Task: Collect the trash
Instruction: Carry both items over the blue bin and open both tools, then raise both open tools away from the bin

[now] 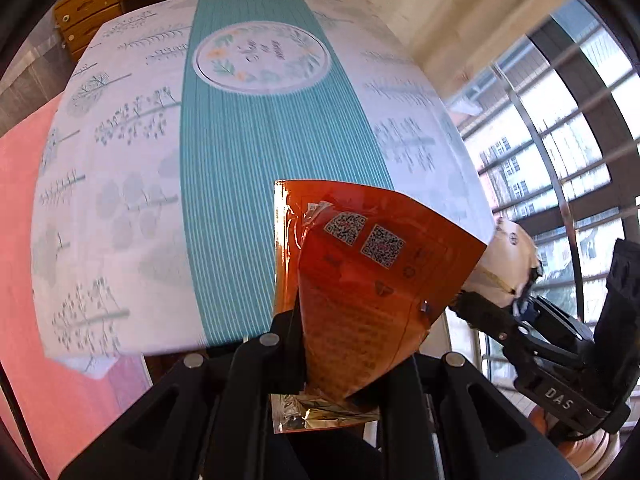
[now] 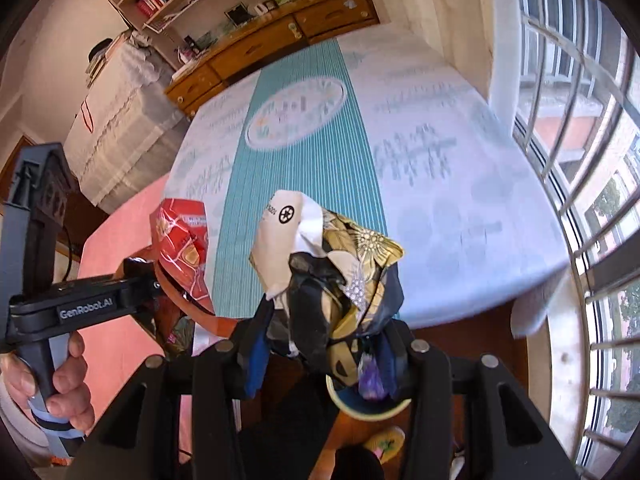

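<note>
My left gripper point(image 1: 340, 344) is shut on an orange-red snack wrapper point(image 1: 360, 272) with two QR codes, held up off the near edge of the table point(image 1: 240, 140). The same wrapper shows red at the left of the right wrist view point(image 2: 182, 248), in the left gripper point(image 2: 160, 280). My right gripper point(image 2: 320, 344) is shut on a crumpled white, black and gold wrapper point(image 2: 332, 268), also held above the near table edge. That wrapper and the right gripper point(image 1: 516, 304) appear at the right of the left wrist view, the wrapper point(image 1: 504, 260) cream-coloured.
The table carries a white and teal cloth with a round printed emblem point(image 1: 262, 60). Wooden drawers point(image 2: 280, 40) stand beyond it, barred windows point(image 2: 580, 160) to the right, a pink surface point(image 1: 24, 240) to the left. A small cup point(image 2: 368, 404) sits below the right gripper.
</note>
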A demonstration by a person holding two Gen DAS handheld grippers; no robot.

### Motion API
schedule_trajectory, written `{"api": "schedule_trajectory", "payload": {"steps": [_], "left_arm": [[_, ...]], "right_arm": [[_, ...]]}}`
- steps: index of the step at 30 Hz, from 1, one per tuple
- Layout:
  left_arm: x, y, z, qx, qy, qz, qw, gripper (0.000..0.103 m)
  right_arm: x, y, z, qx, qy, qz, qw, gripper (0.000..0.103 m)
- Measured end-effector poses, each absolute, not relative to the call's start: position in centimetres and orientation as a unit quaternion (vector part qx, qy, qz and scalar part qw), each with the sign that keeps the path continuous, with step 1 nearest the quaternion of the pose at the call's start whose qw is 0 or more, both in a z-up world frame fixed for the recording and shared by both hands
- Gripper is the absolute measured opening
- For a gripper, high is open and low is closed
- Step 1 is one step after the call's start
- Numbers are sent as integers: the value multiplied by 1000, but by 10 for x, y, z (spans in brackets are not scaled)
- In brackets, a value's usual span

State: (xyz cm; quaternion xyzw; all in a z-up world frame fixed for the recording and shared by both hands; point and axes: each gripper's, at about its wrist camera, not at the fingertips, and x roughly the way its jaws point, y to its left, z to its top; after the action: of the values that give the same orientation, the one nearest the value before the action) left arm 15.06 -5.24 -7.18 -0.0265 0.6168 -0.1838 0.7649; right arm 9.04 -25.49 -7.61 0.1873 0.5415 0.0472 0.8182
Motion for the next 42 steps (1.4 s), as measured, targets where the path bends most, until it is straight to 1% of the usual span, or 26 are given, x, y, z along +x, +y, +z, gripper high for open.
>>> {"api": "schedule_trajectory", "payload": {"steps": [6, 9, 13, 17, 22, 25, 27, 28, 30, 32, 34, 35, 36, 37, 39, 42], "left_arm": [[98, -70, -82, 29, 619, -214, 755, 10], [80, -76, -96, 52, 620, -233, 747, 10], [58, -83, -131, 72, 633, -252, 728, 11], [42, -86, -182, 85, 652, -265, 706, 11], [33, -84, -269, 93, 660, -268, 695, 13], [37, -81, -320, 99, 656, -267, 699, 18], [43, -79, -355, 97, 657, -266, 699, 25], [45, -78, -370, 97, 658, -264, 699, 26], [50, -74, -400, 96, 659, -262, 699, 31], [54, -70, -421, 98, 654, -257, 704, 37], [58, -68, -443, 92, 651, -251, 710, 49], [61, -65, -452, 90, 654, -246, 710, 63], [64, -61, -464, 88, 657, -236, 710, 72], [66, -58, -472, 85, 660, -234, 709, 78], [68, -50, -489, 86, 663, -222, 710, 95], [71, -45, -503, 88, 663, -211, 713, 97]], "right_arm": [[33, -253, -112, 220, 574, 35, 788, 45], [11, -251, -139, 239, 591, 23, 770, 45], [-7, -247, -175, 261, 607, 5, 750, 45], [-16, -244, -220, 274, 623, -14, 733, 46], [-21, -241, -289, 284, 634, -40, 718, 47], [-21, -239, -337, 285, 642, -54, 709, 47], [-21, -238, -374, 284, 649, -63, 702, 47], [-20, -238, -386, 284, 652, -67, 700, 48], [-18, -236, -420, 285, 662, -71, 690, 48], [-11, -233, -441, 279, 667, -73, 687, 50], [-6, -228, -462, 268, 670, -73, 688, 52], [-4, -227, -474, 265, 672, -73, 688, 52], [-7, -225, -480, 262, 672, -75, 688, 53], [-8, -224, -489, 262, 672, -77, 688, 55], [-7, -225, -504, 264, 676, -78, 683, 59], [-10, -224, -514, 255, 675, -77, 688, 62]]}}
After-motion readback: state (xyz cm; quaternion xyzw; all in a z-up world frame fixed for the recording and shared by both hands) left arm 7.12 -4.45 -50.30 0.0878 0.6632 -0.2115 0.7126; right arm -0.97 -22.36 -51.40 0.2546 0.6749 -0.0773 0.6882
